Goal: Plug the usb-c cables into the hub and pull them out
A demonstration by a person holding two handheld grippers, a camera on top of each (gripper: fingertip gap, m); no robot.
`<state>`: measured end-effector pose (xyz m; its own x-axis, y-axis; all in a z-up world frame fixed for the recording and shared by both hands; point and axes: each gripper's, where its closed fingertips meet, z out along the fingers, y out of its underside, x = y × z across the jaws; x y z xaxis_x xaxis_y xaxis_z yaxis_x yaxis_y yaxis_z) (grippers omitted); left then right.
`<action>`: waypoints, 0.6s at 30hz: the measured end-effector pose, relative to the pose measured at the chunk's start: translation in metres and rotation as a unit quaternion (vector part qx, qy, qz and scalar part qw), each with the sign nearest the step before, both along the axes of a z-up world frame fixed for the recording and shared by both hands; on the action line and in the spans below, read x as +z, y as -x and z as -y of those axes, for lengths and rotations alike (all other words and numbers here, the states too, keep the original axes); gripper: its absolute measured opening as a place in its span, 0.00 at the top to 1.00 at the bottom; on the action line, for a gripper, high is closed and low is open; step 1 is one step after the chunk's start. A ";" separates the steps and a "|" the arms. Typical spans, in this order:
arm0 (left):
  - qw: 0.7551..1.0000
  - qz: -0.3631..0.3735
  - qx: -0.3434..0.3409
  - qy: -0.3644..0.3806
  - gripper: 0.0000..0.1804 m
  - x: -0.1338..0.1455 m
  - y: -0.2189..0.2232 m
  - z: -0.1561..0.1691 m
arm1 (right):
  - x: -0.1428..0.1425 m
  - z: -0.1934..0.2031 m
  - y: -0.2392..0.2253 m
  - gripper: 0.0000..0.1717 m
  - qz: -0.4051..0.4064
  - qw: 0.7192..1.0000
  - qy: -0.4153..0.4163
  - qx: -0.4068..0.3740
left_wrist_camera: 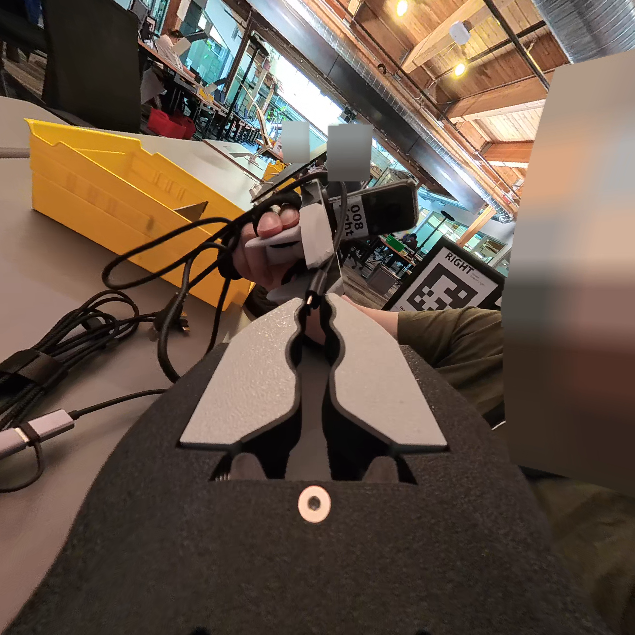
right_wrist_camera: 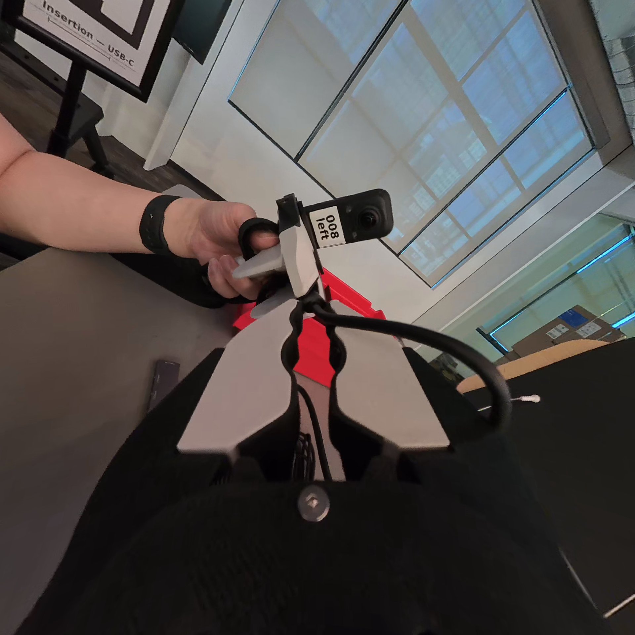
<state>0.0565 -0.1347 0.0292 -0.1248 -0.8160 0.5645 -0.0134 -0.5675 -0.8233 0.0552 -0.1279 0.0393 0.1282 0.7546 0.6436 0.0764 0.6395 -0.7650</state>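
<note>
Right now both grippers are lifted off the grey table [left_wrist_camera: 51, 275] and meet tip to tip, with the black usb-c cable [right_wrist_camera: 412, 333] between them. The right gripper [right_wrist_camera: 314, 305] pinches the cable's black plug [left_wrist_camera: 318, 283] at its fingertips. From there the cable bends away over one finger and loops down toward the table. The plug's small metal tip sticks out toward the left gripper [left_wrist_camera: 316, 301], whose fingers stand a narrow way apart. The metal tip lies against one fingertip [left_wrist_camera: 299, 304], with a slit of air to the other, so this gripper is not clamped on it.

Each gripper is held by a hand [right_wrist_camera: 213, 240], the left one wearing a black wristband [right_wrist_camera: 154, 223].

More black cables lie in a strapped bundle [left_wrist_camera: 68, 343] on the table, just beside a yellow bin [left_wrist_camera: 120, 192]. Near the table's edge a silver connector [left_wrist_camera: 37, 431] on a thin black lead lies flat. In the right wrist view a slim dark slab [right_wrist_camera: 165, 381] rests on the table beside the gripper. It may be the hub, though I cannot tell for sure. A red bin [right_wrist_camera: 347, 309] sits behind the fingertips, and a framed sign on a black stand [left_wrist_camera: 446, 278] stands off the table's side
</note>
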 end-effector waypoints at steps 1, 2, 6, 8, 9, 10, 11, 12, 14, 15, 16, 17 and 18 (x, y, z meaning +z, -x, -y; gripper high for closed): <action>1.000 -0.002 0.002 -0.002 0.96 0.000 0.000 -0.001 | 0.000 -0.001 0.000 0.93 0.001 1.000 0.004 0.000; 1.000 -0.003 0.002 -0.002 0.96 -0.001 0.000 -0.001 | -0.001 -0.001 0.000 0.93 0.002 1.000 0.005 -0.001; 1.000 -0.002 0.006 0.001 0.96 -0.001 0.002 -0.003 | -0.002 -0.001 0.000 0.91 0.006 0.999 0.032 0.011; 1.000 0.000 0.008 0.004 0.96 0.000 0.003 -0.004 | 0.001 -0.001 -0.001 0.91 -0.006 0.998 0.052 0.022; 1.000 0.001 0.009 0.005 0.96 0.000 0.003 -0.004 | 0.002 -0.001 -0.002 0.90 -0.012 0.998 0.059 0.026; 1.000 0.002 0.009 0.005 0.96 0.000 0.003 -0.004 | 0.003 -0.001 -0.003 0.90 -0.019 0.997 0.067 0.030; 1.000 0.003 0.008 0.006 0.96 0.001 0.003 -0.004 | 0.005 -0.001 -0.004 0.90 -0.026 0.996 0.073 0.034; 1.000 0.002 0.007 0.007 0.96 0.000 0.003 -0.004 | 0.007 -0.001 -0.004 0.90 -0.033 0.995 0.081 0.038; 1.000 0.002 0.009 0.007 0.96 0.000 0.003 -0.005 | 0.015 -0.002 -0.006 0.88 -0.063 0.991 0.105 0.046; 1.000 0.000 0.010 0.007 0.96 0.000 0.004 -0.005 | 0.021 -0.002 -0.008 0.88 -0.085 0.987 0.122 0.052; 1.000 0.001 0.012 0.007 0.96 0.000 0.004 -0.005 | 0.027 -0.004 -0.011 0.87 -0.108 0.983 0.140 0.058; 1.000 0.002 0.013 0.007 0.96 0.001 0.005 -0.005 | 0.031 -0.005 -0.014 0.86 -0.124 0.978 0.154 0.062; 1.000 -0.001 0.018 0.005 0.97 0.001 0.005 -0.006 | 0.035 -0.009 -0.017 0.85 -0.137 0.975 0.163 0.060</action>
